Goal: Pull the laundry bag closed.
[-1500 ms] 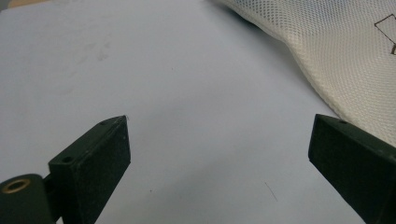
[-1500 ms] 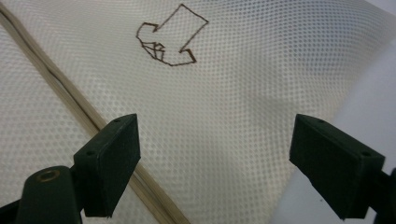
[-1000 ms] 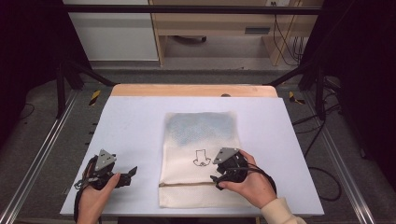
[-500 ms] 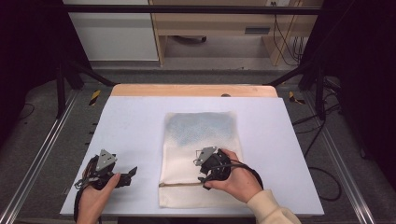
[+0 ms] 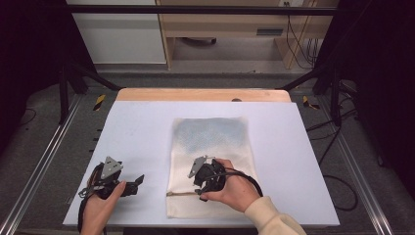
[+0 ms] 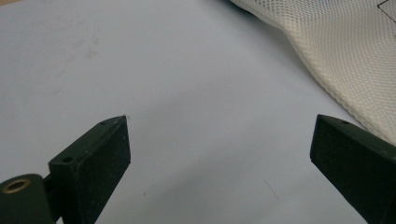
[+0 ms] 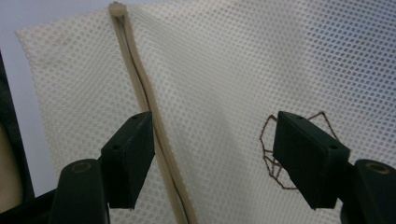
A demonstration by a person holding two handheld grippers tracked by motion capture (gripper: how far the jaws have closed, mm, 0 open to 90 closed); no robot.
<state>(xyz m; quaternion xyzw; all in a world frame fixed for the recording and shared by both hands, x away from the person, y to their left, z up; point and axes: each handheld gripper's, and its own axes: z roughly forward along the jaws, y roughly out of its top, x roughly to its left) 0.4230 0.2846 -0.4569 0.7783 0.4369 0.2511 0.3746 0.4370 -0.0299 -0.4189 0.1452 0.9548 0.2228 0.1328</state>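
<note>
High view first: I see the mesh laundry bag (image 5: 210, 161) lying flat on the pale tabletop (image 5: 142, 127), a little right of centre, its zipper (image 5: 183, 193) running across the end nearest me. My right gripper (image 5: 201, 177) hovers over that near end of the bag, and its fingers have just been closing, though a clear gap remains between them. From the right gripper view, one finger (image 7: 128, 158) sits just beside the zipper strip (image 7: 140, 93) and the other (image 7: 308, 156) stands over the small stitched emblem (image 7: 273, 163); the mesh lies under the gap, and I see no pinch on it. The zipper's end stop (image 7: 116, 8) is at the far end of the strip, but I cannot make out the slider. My left gripper (image 5: 139, 179) rests on the bare tabletop well left of the bag, fingers wide apart with nothing in them; the bag's edge (image 6: 336, 56) lies ahead of it. By my reading the work has hardly begun: the bag is flat and ungrasped, and taking hold near the zipper is yet to do.
</note>
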